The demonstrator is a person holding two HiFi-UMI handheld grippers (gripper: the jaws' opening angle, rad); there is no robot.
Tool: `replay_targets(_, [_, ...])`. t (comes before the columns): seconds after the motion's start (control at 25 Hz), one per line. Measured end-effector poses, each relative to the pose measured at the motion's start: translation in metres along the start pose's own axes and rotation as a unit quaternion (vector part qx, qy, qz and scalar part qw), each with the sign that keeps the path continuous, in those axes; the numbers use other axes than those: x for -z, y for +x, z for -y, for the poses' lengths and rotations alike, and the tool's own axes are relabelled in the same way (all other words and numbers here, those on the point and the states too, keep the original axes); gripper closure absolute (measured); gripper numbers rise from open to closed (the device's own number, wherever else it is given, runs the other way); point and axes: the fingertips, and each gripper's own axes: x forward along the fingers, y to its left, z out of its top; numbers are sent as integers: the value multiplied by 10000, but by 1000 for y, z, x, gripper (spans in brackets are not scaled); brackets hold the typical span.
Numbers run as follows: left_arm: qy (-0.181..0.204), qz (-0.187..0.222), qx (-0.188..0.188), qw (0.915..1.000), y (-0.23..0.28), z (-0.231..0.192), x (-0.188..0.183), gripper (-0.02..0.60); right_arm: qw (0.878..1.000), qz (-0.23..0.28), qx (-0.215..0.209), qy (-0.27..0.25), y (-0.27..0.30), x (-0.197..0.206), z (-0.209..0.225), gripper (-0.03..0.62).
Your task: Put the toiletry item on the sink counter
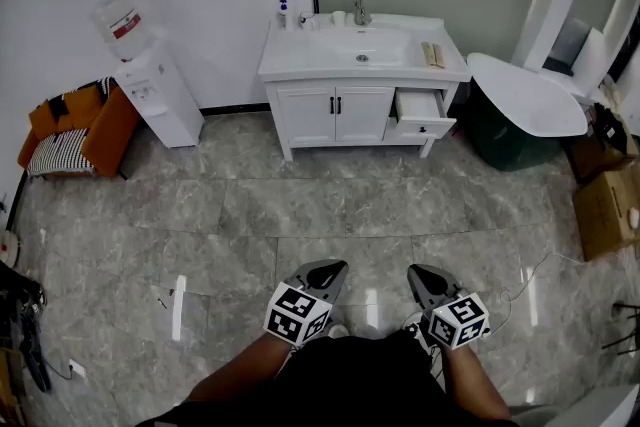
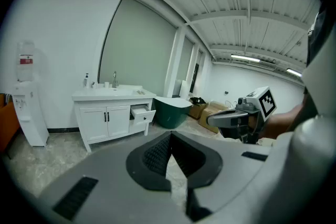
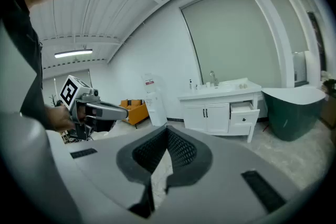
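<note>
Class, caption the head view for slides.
Left gripper and right gripper, both shut, face white sink cabinet, drawer open.

A bathroom mock-up in a bare room; white sink vanity well ahead of the left tongs; green bathtub beyond the right tongs; water dispenser far left.
</note>
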Motion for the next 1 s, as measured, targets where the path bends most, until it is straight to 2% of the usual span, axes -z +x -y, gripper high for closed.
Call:
replay_targets(0.44, [17, 4, 28, 10000, 2, -5, 0, 581, 9999, -33, -51, -87, 6, -2, 0, 592])
replay_targets(1.0, [-88, -60, 187, 9998, 20, -15, -3, 581, 9999, -66, 119, 9, 15, -8, 8, 591])
